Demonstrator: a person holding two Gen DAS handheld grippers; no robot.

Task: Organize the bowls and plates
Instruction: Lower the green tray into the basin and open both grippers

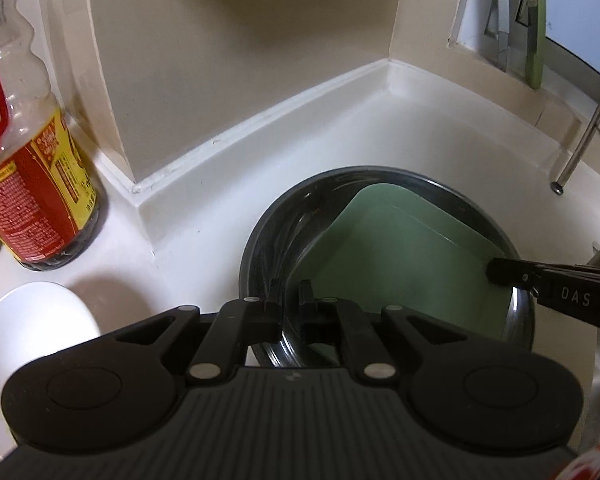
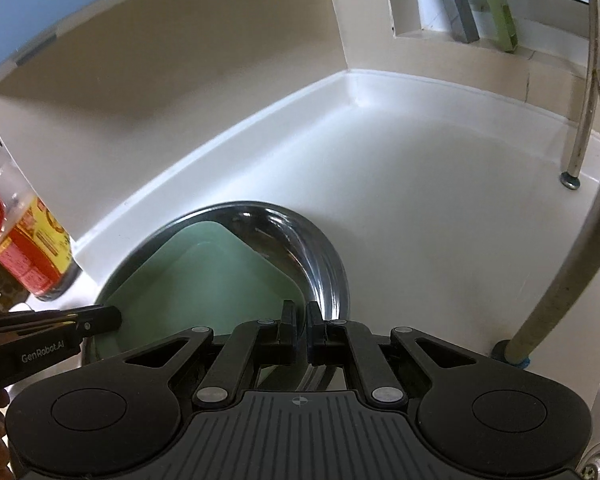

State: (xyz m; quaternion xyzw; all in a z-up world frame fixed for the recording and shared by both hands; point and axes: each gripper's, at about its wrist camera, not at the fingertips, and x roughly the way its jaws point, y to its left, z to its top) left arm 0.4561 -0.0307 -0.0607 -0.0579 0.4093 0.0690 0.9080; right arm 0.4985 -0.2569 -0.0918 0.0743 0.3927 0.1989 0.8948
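Gripping the steel bowl (image 1: 268, 240) rim, both tongs (image 1: 289, 292) (image 2: 300, 314) flank the green plate (image 1: 396, 248).

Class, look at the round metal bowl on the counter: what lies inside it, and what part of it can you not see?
Inside the metal bowl lies a pale green square plate, tilted against its wall. The plate covers most of the bowl's bottom, so anything under it is hidden.

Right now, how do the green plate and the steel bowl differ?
The green plate is squarish, matte and shallow; the steel bowl is round, shiny and deeper. The plate lies tilted inside the bowl. Each gripper, left and right, is shut on the bowl's rim.
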